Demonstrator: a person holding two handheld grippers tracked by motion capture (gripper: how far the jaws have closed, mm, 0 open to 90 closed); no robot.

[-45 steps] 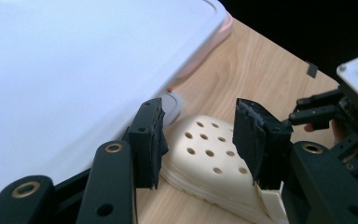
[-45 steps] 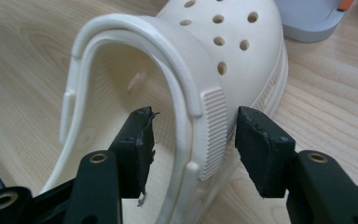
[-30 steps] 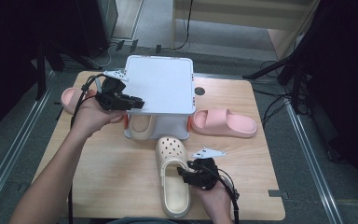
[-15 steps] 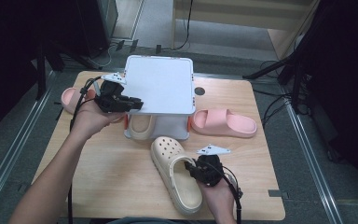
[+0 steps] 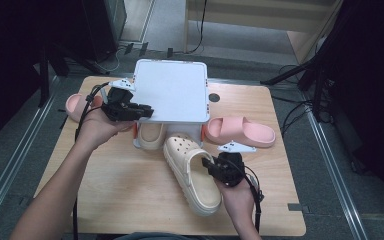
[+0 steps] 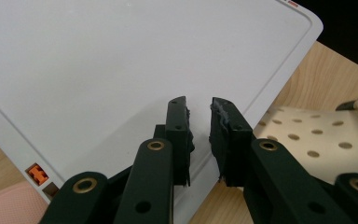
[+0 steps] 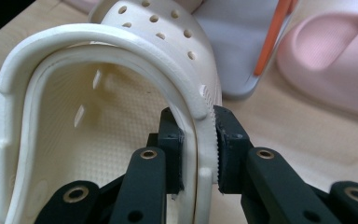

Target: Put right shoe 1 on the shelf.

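A cream clog (image 5: pixel 190 175) lies slantwise on the wooden table (image 5: pixel 105 200), toe toward a white shelf (image 5: pixel 172 90). My right gripper (image 5: pixel 209 165) is shut on the clog's side wall. In the right gripper view one pad sits inside that wall (image 7: pixel 200 100) and one outside, where the right gripper (image 7: pixel 198 114) has just been closing. A second cream clog (image 5: pixel 152 135) sits under the shelf. My left gripper (image 5: pixel 147 111) rests at the shelf's front left corner. In the left gripper view its jaws (image 6: pixel 198 105) stand a narrow gap apart over the shelf top (image 6: pixel 98 70), with nothing between them.
A pink slide (image 5: pixel 240 131) lies right of the shelf, close to the held clog's toe, and shows as a pink slide (image 7: pixel 335 60) in the right gripper view. Another pink slide (image 5: pixel 77 105) lies behind my left hand. Dark floor and cables surround the table.
My right gripper has closed on the clog's side wall and moved up the picture. The clog has swung from straight to slanted, its heel toward the right. The left hand has stayed put.
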